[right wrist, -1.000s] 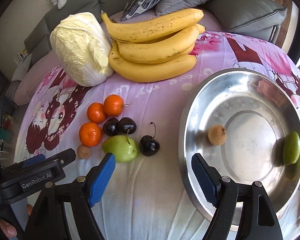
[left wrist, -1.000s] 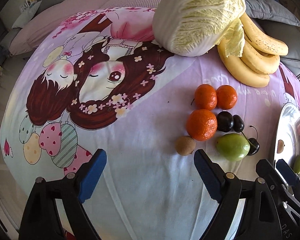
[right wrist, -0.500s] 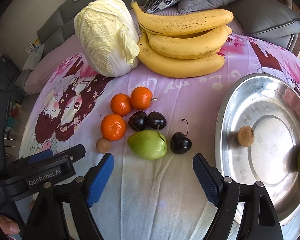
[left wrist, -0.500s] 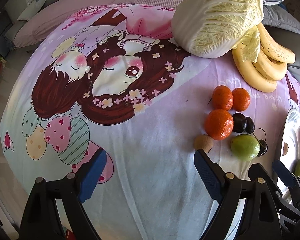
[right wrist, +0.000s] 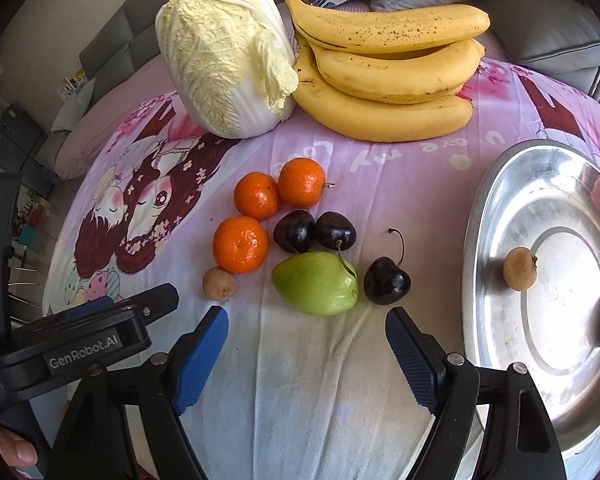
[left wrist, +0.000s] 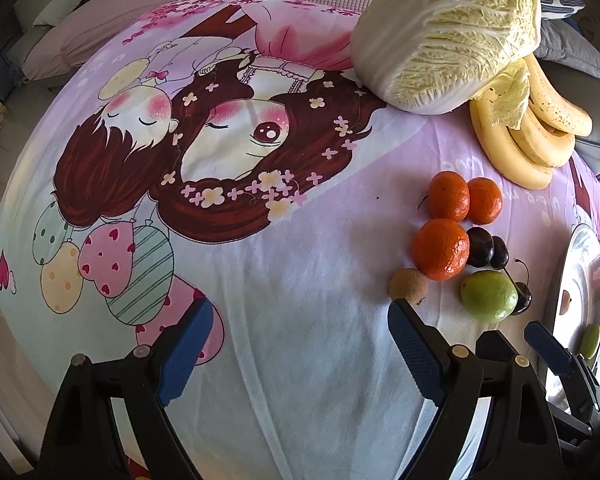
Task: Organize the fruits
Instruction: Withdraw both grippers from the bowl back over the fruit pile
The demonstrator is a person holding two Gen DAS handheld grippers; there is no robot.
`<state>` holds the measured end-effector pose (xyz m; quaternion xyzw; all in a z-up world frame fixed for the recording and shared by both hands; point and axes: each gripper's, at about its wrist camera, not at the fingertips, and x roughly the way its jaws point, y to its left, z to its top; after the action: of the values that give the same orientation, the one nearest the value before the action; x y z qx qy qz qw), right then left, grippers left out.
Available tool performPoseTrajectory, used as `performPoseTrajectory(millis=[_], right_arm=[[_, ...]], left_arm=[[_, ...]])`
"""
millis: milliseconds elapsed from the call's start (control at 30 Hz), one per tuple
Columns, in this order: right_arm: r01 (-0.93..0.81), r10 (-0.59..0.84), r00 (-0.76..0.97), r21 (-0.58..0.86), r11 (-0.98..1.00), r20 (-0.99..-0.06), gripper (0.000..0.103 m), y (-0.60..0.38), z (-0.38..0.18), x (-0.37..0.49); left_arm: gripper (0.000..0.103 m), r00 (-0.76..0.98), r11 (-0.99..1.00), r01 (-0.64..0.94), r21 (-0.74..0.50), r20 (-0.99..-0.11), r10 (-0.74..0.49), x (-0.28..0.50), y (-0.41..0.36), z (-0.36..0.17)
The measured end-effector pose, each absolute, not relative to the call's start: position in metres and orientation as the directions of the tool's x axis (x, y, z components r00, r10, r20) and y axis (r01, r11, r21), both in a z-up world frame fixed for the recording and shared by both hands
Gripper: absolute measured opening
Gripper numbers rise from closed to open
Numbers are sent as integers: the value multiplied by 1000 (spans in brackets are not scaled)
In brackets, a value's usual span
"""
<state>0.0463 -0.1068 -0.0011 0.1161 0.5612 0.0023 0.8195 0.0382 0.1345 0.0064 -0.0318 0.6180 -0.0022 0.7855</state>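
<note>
A cluster of fruit lies on the cartoon-print cloth: three tangerines (right wrist: 241, 244), three dark cherries (right wrist: 386, 280), a green fruit (right wrist: 315, 283) and a small brown longan (right wrist: 219, 283). My right gripper (right wrist: 306, 352) is open and empty, just in front of the green fruit. A steel plate (right wrist: 484, 240) at the right holds another longan (right wrist: 520, 269) and a green fruit at its far edge. My left gripper (left wrist: 298, 354) is open and empty, left of the cluster; the longan (left wrist: 408, 286) lies by its right finger. The green fruit (left wrist: 489, 297) and tangerines (left wrist: 441, 249) also show there.
A napa cabbage (right wrist: 224, 56) and a bunch of bananas (right wrist: 388, 76) lie at the back of the table. Grey sofa cushions (right wrist: 540, 32) are behind. The left gripper body (right wrist: 80, 344) sits at the lower left of the right wrist view.
My right gripper has swung left from over the plate toward the fruit cluster, now centred on the green fruit. My left gripper has shifted left, so the fruit sits further right in its view.
</note>
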Motion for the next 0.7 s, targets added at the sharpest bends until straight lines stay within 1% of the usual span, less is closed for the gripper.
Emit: performPoseTrajectory(millis=[200,367,500,633,700], right_arm=[[120,129,384,188,975,-914,84,-107,1,48],[115,184,401,249,962,-898,84,-111,4,47],[107,170,414,233,967,-894,84,-109,10,47],[122,173,398,239,963,-901,85,-108,10,50],[126,186,360,245,961,-914,86,-107,8,53]], left_arm=[[89,241,998,-44,-53,-970,-41,37,135,7],[89,222,997,-40,-71,-973,-61,40,132,4],[89,225,996,-33,-79,-972,-70,41,137,3],[89,217,996,-32,-87,-973,-78,44,129,1],[89,214,995,-34,-91,-973,-82,43,133,1]])
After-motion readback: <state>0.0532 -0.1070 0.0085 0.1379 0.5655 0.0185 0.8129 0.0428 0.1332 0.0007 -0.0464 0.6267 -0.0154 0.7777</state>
